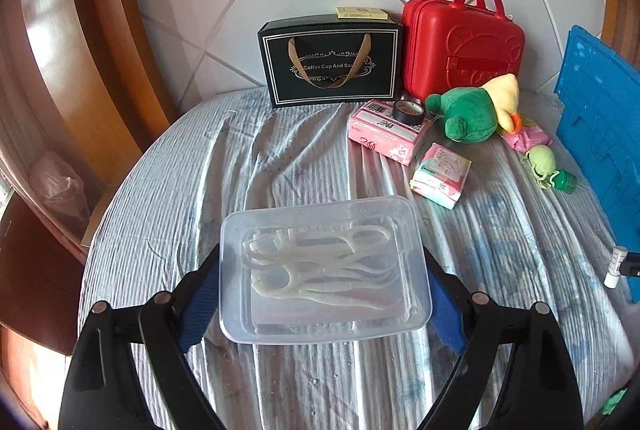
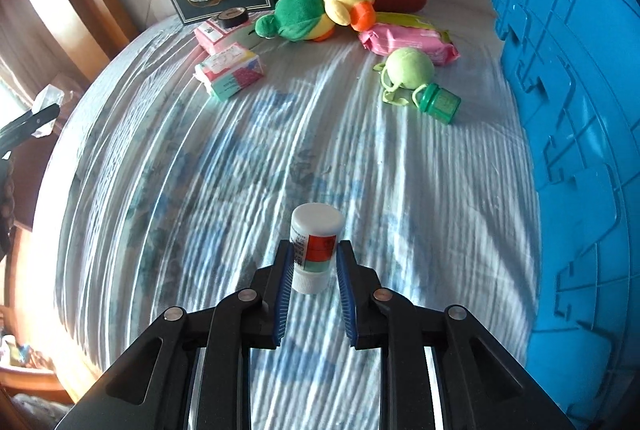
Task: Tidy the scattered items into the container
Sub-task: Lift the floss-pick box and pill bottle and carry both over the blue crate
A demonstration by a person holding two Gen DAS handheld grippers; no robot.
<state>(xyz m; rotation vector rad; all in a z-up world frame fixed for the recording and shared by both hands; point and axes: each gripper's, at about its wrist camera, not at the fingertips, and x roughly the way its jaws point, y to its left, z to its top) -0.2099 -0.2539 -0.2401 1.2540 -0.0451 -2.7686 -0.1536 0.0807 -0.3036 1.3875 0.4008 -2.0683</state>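
Observation:
My left gripper (image 1: 324,266) is shut on a clear plastic box (image 1: 320,330) of white floss picks (image 1: 320,270), its blue pads against the box's two sides, above the striped bedsheet. My right gripper (image 2: 313,262) is shut on a small white bottle (image 2: 314,246) with a red and green label, held above the sheet. The same bottle shows at the right edge of the left wrist view (image 1: 615,266). The big blue crate (image 2: 572,150) stands along the right side, also seen in the left wrist view (image 1: 604,134).
At the back stand a black gift box (image 1: 330,60) and a red case (image 1: 460,38). In front lie a green and yellow plush duck (image 2: 320,6), pink tissue packs (image 1: 388,130), black tape (image 1: 408,110), a wipes pack (image 2: 230,70), a pink pack (image 2: 408,40), a green ball toy (image 2: 412,70).

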